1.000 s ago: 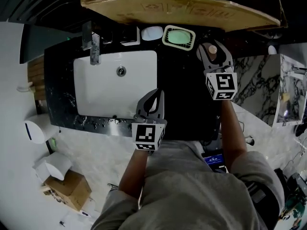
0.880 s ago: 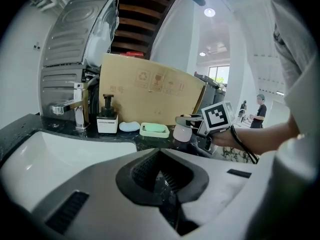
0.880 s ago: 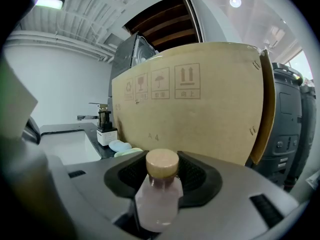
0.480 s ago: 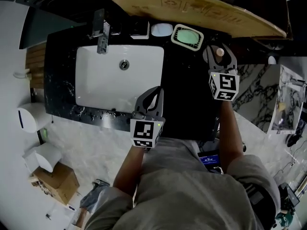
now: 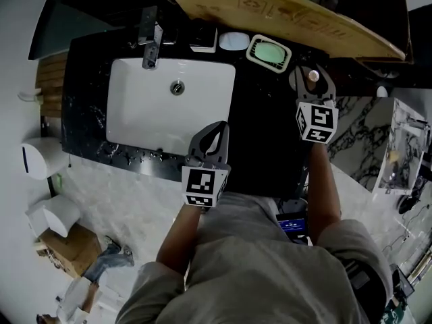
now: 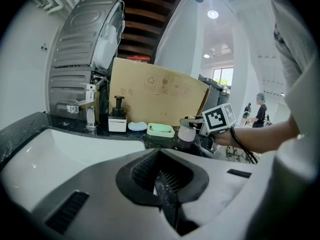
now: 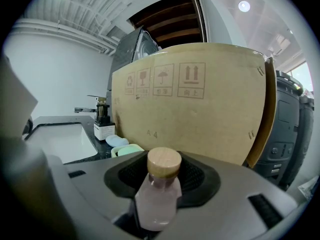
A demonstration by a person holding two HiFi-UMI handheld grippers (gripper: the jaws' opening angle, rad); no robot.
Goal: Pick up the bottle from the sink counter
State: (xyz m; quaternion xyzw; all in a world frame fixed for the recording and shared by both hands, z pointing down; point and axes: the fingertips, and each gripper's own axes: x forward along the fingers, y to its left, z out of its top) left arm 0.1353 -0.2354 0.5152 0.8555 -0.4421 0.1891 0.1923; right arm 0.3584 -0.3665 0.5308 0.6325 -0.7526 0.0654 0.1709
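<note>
Bottle [image 7: 158, 199] count, and where? (R)

One. Pale body, round wooden cap. It stands upright between the jaws of the right gripper [image 5: 311, 69], which are clamped on its sides, over the far right part of the black desk [image 5: 263, 133]. Cannot tell whether its base touches the desk. (O)

Grippers? (R)

Two. The left gripper [image 5: 217, 128] is clenched on nothing, jaws pressed together, and hangs over the near edge of the desk by the sink's front right corner, well apart from the bottle. (O)

Other items, counted? (R)

One white sink [image 5: 169, 106], set in the desk. One faucet [image 5: 150, 42] at its back rim. One pump dispenser [image 6: 118, 120] right of the faucet. One pale blue oval piece [image 5: 234, 41] beside that. One soap dish [image 5: 268, 52] with a green inside, just left of the bottle. (O)

Obstructions? (R)

One cardboard sheet [image 5: 283, 12] leans along the back of the desk, close behind the bottle. The soap dish is the nearest neighbour on the sink side. (O)
</note>
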